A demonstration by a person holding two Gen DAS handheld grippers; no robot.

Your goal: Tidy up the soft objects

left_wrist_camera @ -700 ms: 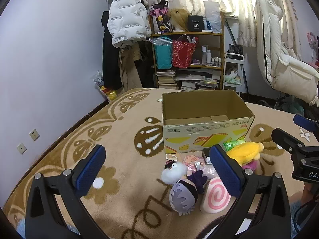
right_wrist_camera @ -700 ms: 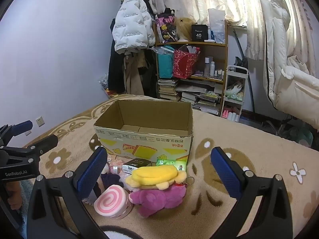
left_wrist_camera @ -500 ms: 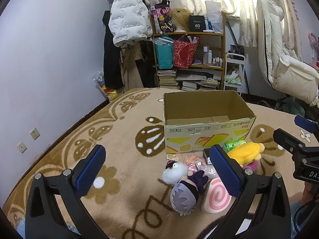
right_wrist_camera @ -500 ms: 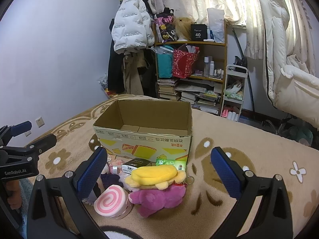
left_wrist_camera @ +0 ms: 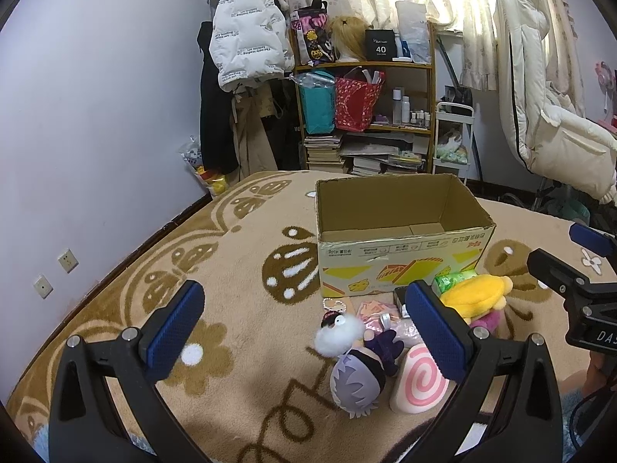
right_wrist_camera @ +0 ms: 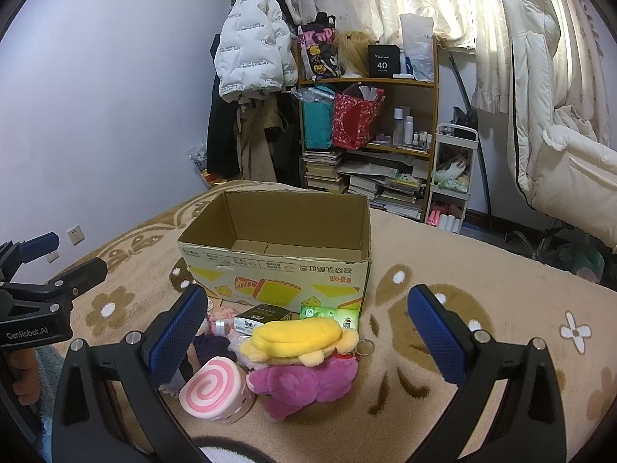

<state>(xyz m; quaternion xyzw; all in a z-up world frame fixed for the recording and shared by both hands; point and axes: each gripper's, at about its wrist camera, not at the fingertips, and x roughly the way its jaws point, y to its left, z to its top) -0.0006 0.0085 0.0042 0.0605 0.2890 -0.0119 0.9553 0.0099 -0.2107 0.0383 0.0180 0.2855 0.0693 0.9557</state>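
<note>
1. Left wrist view: left gripper point(left_wrist_camera: 304, 330) held above a patterned rug point(left_wrist_camera: 216, 270), jaws spread wide, nothing between the blue pads point(left_wrist_camera: 173, 332).
2. Just ahead and to the right on the rug, a cluster of soft toys: white pom-pom point(left_wrist_camera: 339, 333), grey-haired doll point(left_wrist_camera: 356, 382) lying head toward the camera, pink swirl cushion point(left_wrist_camera: 418, 384) partly behind the right finger.
3. Beyond them, yellow plush point(left_wrist_camera: 474, 295) resting on a magenta plush point(left_wrist_camera: 488, 320), green packet point(left_wrist_camera: 453, 279) against the box.
4. Open cardboard box point(left_wrist_camera: 401, 266) standing upright behind the pile, no toys visible inside.
5. Right wrist view: right gripper point(right_wrist_camera: 306, 330) likewise agape and empty, pointed at the same heap.
6. Between its fingers: swirl cushion point(right_wrist_camera: 214, 389) at left, yellow plush point(right_wrist_camera: 300, 337) atop magenta plush point(right_wrist_camera: 304, 382), keyring point(right_wrist_camera: 366, 346) at the plush's right edge.
7. Box point(right_wrist_camera: 285, 277) directly behind the toys, green packet point(right_wrist_camera: 329, 314) and a dark carton point(right_wrist_camera: 262, 314) at its foot.
8. Left gripper point(right_wrist_camera: 34, 289) seen at far left edge, well apart from the pile.
9. Shelf point(right_wrist_camera: 385, 115) and hanging white jacket point(right_wrist_camera: 250, 58) along the back wall.
</note>
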